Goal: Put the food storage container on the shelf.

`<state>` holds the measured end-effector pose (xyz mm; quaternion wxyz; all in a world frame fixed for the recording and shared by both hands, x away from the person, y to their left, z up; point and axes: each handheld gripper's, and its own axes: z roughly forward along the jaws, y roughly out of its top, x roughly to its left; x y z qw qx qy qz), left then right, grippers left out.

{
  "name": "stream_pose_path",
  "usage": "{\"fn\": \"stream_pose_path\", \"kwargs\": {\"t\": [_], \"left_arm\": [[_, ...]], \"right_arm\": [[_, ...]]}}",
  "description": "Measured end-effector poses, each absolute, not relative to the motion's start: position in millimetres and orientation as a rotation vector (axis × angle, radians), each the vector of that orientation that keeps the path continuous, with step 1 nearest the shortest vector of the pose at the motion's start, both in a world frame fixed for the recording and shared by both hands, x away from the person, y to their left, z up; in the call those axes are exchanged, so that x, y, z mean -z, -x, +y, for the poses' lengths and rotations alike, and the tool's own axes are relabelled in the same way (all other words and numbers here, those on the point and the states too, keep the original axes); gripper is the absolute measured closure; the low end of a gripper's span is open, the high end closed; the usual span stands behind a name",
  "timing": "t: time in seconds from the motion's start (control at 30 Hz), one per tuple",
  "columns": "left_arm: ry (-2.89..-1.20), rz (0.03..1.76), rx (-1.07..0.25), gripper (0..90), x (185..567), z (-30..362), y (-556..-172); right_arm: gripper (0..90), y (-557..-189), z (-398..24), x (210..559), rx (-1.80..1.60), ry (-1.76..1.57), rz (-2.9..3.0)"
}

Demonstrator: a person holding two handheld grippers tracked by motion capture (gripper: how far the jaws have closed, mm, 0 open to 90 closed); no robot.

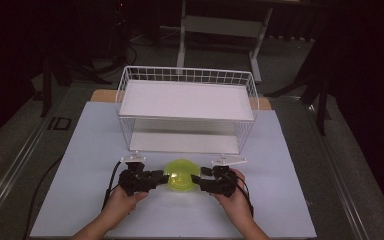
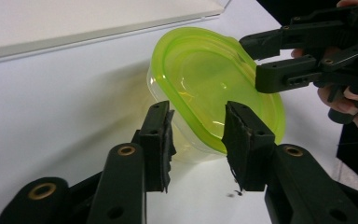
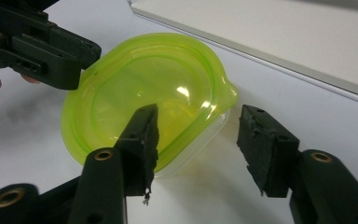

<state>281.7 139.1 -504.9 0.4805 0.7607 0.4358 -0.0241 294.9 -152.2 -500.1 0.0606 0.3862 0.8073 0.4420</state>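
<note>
Now the tub [image 1: 181,182], a clear container with a lime-green lid [image 2: 214,79], sits on the white table [image 1: 80,150] near the person, just in front of the wire rack [image 1: 187,110] and between the two grippers; the left gripper [image 1: 164,176] comes at it from the left and the right gripper [image 1: 195,179] from the right, each with its jaws spread and nothing clamped; in the left gripper view its pads [image 2: 161,140] straddle the near edge of the lid, and in the right gripper view one pad [image 3: 142,140] lies over the rim while the other stands clear of it on the table side. The step looks to be taking hold of the tub from both sides, perhaps to lift it toward the rack or to free the lid; to do it well, each pair of jaws should close on the rim squarely, one pad above the lid and one below the lip, and both should bite at matching height so the tub does not tip; the lid is soft and may flex, so a grip on the lip alone could peel it up rather than carry the tub. The tub is oval rather than round; its long axis seems to run roughly left to right, toward the two grippers, though the high view is too small to be sure; a small pointed tab [image 3: 230,91] juts from the rim toward the rack; the lid faces up.
</note>
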Motion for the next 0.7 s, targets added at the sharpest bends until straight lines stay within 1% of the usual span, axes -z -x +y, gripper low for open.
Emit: {"fn": "stream_pose_path", "kwargs": {"t": [0.03, 0.13, 0.2, 0.27, 0.33, 0.37, 0.43, 0.53, 0.6, 0.7], "left_arm": [[-1.855, 1.064, 0.067, 64.5, 504.8, 139.7, -281.7], [-1.859, 1.069, 0.068, 64.5, 504.4, 139.3, -281.3], [-1.853, 1.079, 0.079, 62.8, 505.1, 139.0, -282.3], [-1.842, 1.102, 0.087, 59.1, 506.0, 139.2, -283.9], [-1.846, 1.110, 0.068, 57.6, 505.4, 139.6, -284.2], [-1.842, 1.117, 0.044, 55.3, 504.5, 140.4, -283.9], [-1.836, 1.127, 0.036, 51.8, 504.1, 141.6, -284.5], [-1.825, 1.148, 0.072, 49.9, 508.1, 141.1, -287.7], [-1.830, 1.154, 0.085, 49.8, 509.6, 138.2, -289.8], [-1.838, 1.141, 0.108, 56.8, 510.6, 132.9, -291.1]], "right_arm": [[50.5, -295.0, -152.4, 500.1, -1.343, -1.175, 2.448], [52.0, -293.8, -151.9, 499.7, -1.344, -1.174, 2.447], [52.1, -292.1, -151.0, 499.4, -1.329, -1.161, 2.437], [51.5, -291.5, -150.4, 498.9, -1.324, -1.158, 2.437], [51.3, -291.1, -150.4, 499.1, -1.322, -1.157, 2.433], [51.2, -291.3, -150.5, 499.0, -1.321, -1.160, 2.434], [51.2, -292.1, -151.3, 499.3, -1.321, -1.162, 2.434], [49.9, -294.0, -152.7, 500.5, -1.341, -1.187, 2.438], [50.5, -294.6, -152.1, 500.4, -1.347, -1.195, 2.438], [51.0, -294.7, -151.9, 499.8, -1.343, -1.196, 2.447]]}}
